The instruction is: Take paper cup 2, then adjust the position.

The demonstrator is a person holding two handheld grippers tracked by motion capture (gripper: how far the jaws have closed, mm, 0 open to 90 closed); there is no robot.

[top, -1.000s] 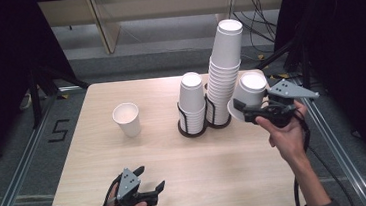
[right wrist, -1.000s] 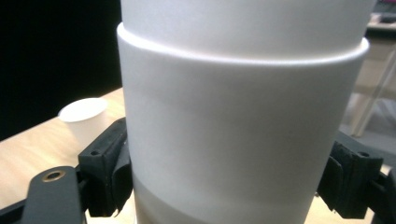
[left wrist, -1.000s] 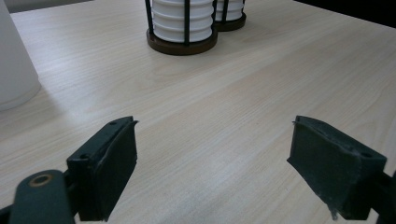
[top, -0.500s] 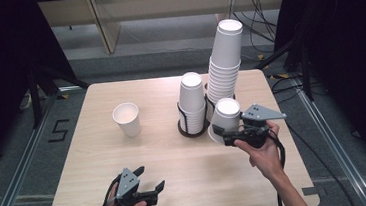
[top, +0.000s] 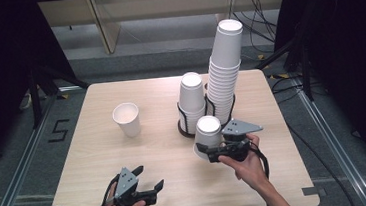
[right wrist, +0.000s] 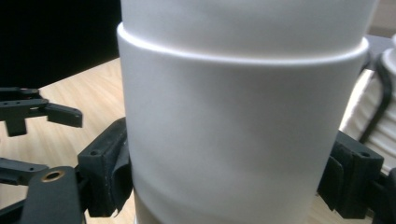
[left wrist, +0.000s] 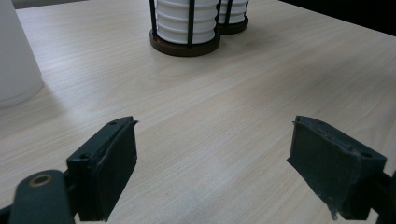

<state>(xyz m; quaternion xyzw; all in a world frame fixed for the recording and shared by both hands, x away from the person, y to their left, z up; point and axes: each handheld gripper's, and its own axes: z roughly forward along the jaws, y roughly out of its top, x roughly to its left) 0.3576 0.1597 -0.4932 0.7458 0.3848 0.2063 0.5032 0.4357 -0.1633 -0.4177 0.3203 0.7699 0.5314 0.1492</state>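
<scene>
Cups (top: 207,136), nested and inverted, sit clamped in right gripper (top: 210,153); left gripper (top: 154,190) gapes empty.

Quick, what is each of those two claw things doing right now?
Left gripper: open, nothing between its jaws.
Right gripper: shut on a white paper cup, upside down.

A light wooden table (top: 103,190) stands on grey floor (top: 20,162); behind, seemingly pale wooden furniture (top: 104,24).

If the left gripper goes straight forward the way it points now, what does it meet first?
Probably the short cup stack in its dark holder; the table between looks free. The left gripper holds nothing.
</scene>
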